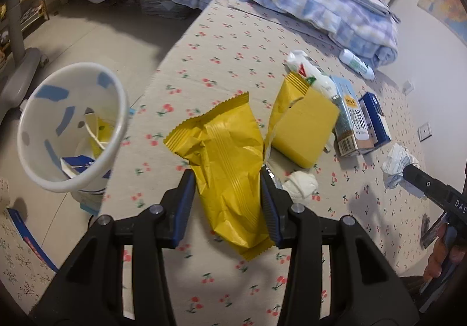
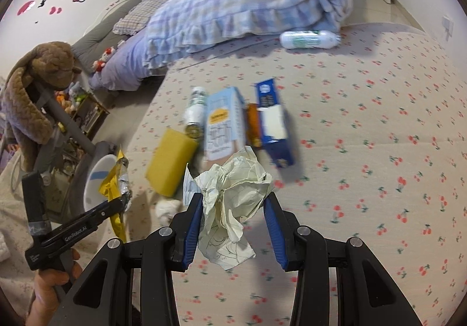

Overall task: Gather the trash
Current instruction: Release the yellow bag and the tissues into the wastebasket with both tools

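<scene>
Beside the bed [image 1: 233, 42], a white bin [image 1: 73, 127]; cartons [image 1: 350, 118] near.

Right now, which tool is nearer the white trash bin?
Left. The left tool, holding the yellow wrapper, is just beside the bin. The right tool, holding crumpled paper, sits farther across the bed.

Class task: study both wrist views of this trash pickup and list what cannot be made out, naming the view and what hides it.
1. Print on the cartons: right wrist view, motion blur.
2. Bottom of the white bin: left wrist view, its wall and rim hide most contents.
3. Object behind the yellow box: left wrist view, covered by box and yellow wrapper.
4. Writing on the crumpled paper: right wrist view, too small.
</scene>
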`<state>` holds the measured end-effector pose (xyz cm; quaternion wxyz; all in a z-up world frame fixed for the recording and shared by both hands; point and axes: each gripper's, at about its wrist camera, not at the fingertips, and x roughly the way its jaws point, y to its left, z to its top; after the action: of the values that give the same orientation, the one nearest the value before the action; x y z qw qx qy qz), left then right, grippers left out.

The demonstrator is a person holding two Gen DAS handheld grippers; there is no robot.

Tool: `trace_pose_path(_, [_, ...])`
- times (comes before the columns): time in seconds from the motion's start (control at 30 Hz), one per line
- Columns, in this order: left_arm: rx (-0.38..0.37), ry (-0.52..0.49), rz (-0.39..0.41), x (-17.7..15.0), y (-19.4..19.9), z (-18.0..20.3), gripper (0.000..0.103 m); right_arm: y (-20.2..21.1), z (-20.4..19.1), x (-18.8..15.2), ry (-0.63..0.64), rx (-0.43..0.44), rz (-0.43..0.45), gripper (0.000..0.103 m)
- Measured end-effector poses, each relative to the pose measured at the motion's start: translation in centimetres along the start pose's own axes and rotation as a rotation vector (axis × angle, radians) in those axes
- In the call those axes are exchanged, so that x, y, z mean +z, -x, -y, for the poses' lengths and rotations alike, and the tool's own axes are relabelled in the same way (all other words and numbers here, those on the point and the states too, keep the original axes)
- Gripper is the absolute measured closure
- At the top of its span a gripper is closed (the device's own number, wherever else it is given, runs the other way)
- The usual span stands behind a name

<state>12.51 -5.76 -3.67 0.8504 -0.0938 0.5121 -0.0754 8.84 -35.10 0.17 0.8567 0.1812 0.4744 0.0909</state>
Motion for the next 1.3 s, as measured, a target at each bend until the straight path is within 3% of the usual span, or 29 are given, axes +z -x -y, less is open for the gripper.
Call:
trace_pose_path(0.73, [0.047,0.193,0.097,1.0,4.3,-10.9,0.057,-3.9,-11.9,0.3,0.163,0.121,-0.031,0.060])
trace_pose_path(0.97, [0.099,0.220,0.144,2.1,4.8,-13.6,0.056,-5.7,-14.6,0.5,0.195,0.150,-0.046,0.060])
trace_pose_path(1.0, [0.106,0.226,0.150,2.2,4.8,-13.9,0.055,-6.0,-15.0,0.5,0.198,0.155,-0.047,0.060])
trace_pose_path(1.17, [0.181,0.280,0.160,2.6,5.2,-15.6,0.022,-7.4,-17.2,0.8,0.225,0.187,-0.051,0.060])
trace_pose_path(1.3, [0.262,0.293,0.126,2.4,5.3,-16.7,0.016,-8.7,-18.8,0.8,0.244,0.207,-0.077,0.059])
